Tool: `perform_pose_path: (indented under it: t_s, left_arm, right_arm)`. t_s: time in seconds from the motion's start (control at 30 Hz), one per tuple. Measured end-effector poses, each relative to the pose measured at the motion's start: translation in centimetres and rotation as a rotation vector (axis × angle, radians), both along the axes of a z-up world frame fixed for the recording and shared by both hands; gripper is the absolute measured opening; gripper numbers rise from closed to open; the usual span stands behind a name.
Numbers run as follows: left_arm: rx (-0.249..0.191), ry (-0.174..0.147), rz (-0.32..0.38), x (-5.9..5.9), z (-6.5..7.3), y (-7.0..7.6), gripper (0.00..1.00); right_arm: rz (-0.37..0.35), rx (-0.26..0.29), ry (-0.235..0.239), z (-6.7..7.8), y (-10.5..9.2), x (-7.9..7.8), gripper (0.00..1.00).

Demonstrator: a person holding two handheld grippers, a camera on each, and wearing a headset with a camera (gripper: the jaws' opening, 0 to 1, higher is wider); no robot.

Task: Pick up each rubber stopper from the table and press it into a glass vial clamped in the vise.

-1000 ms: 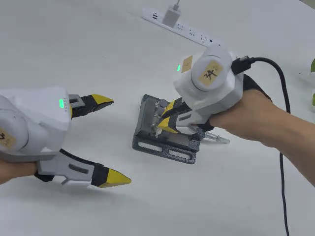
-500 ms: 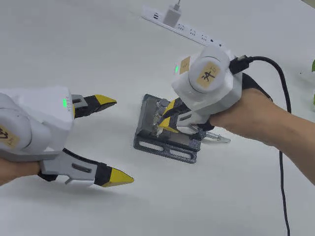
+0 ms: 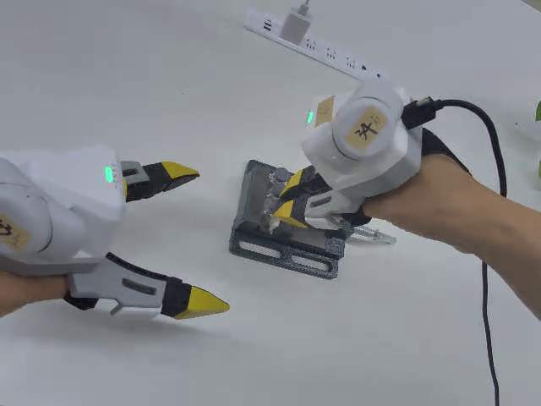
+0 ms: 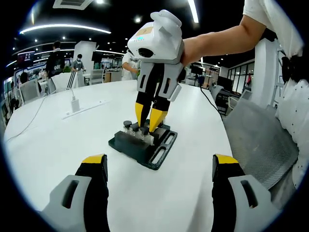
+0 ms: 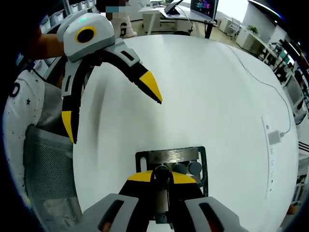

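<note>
Since a second earlier, the right gripper [image 3: 287, 196] had been shifted a little to the right above the vise [image 3: 283, 249], and the left gripper [image 3: 205, 239] had been kept at the near left, well apart from it, with its jaws spread wide and nothing between them. A short row of glass vials [image 4: 135, 131] was clamped upright in the vise. Two of them were seen already capped with grey stoppers [image 5: 188, 168]. The right gripper's jaws were closed on a dark rubber stopper [image 5: 161, 174] at the mouth of the nearest vial. That vial's body was largely hidden by the jaws, and how deep the stopper sat could not be made out. The vise handle [image 3: 374, 236] was partly covered by the right hand. A power strip [image 3: 308, 42] was cut off at the far edge.
</note>
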State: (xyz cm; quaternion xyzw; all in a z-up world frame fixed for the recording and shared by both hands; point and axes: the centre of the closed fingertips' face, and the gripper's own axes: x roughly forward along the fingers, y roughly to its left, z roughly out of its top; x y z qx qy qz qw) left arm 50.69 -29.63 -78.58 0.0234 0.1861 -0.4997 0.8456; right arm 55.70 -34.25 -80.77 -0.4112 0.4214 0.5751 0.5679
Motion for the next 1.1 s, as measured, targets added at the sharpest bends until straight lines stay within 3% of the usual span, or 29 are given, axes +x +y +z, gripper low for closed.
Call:
perform_pose_path:
  t_s: [0.47, 0.73, 1.1]
  left_arm:
    - [0.002, 0.004, -0.003, -0.1, -0.1, 0.0, 0.88]
    - [0.0, 0.006, -0.003, -0.1, -0.1, 0.1, 0.87]
    - [-0.001, 0.006, -0.005, -0.1, 0.0, 0.1, 0.87]
  right_arm:
    - [-0.024, 0.041, -0.011, 0.7, 0.1, 0.2, 0.1]
    - [-0.017, 0.046, -0.029, 1.2, -0.5, 0.6, 0.0]
    - [-0.03, 0.061, -0.003, 0.8, -0.5, 0.2, 0.0]
